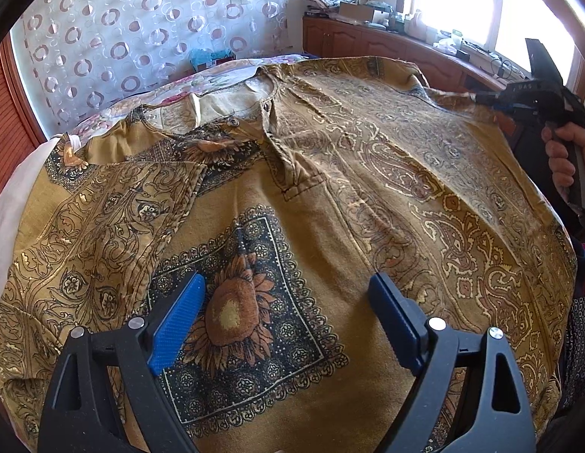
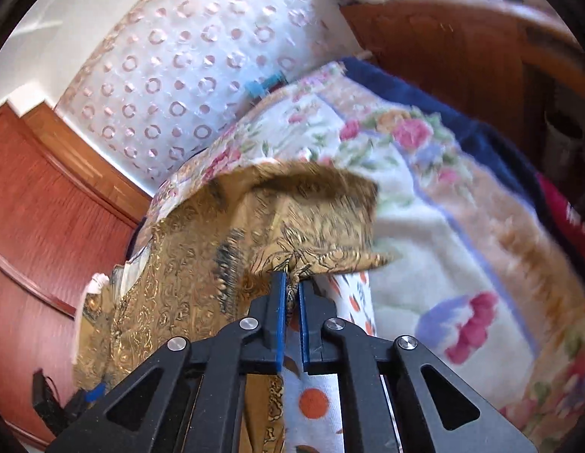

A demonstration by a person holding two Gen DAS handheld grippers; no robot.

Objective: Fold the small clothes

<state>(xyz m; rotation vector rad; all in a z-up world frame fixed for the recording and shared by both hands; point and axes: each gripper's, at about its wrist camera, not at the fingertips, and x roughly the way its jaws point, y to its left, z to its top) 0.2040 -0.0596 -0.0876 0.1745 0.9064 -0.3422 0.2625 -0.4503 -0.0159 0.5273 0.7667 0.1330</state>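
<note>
A mustard-gold patterned shirt (image 1: 330,196) with a sunflower square on its chest lies spread front-up on the bed. Its left sleeve is folded in over the body. My left gripper (image 1: 288,294) is open and empty, hovering just above the sunflower print. My right gripper (image 2: 291,283) is shut on the shirt's sleeve edge (image 2: 315,219) and holds it lifted off the bed. In the left wrist view the right gripper (image 1: 477,97) pinches the far right sleeve tip.
A floral blanket (image 2: 424,226) covers the bed. A white cloth with orange dots (image 2: 315,396) lies under my right gripper. White fabric (image 1: 9,219) sits at the shirt's left. A wooden cabinet (image 1: 386,45) with clutter stands behind, a circle-patterned curtain (image 1: 141,30) at the back.
</note>
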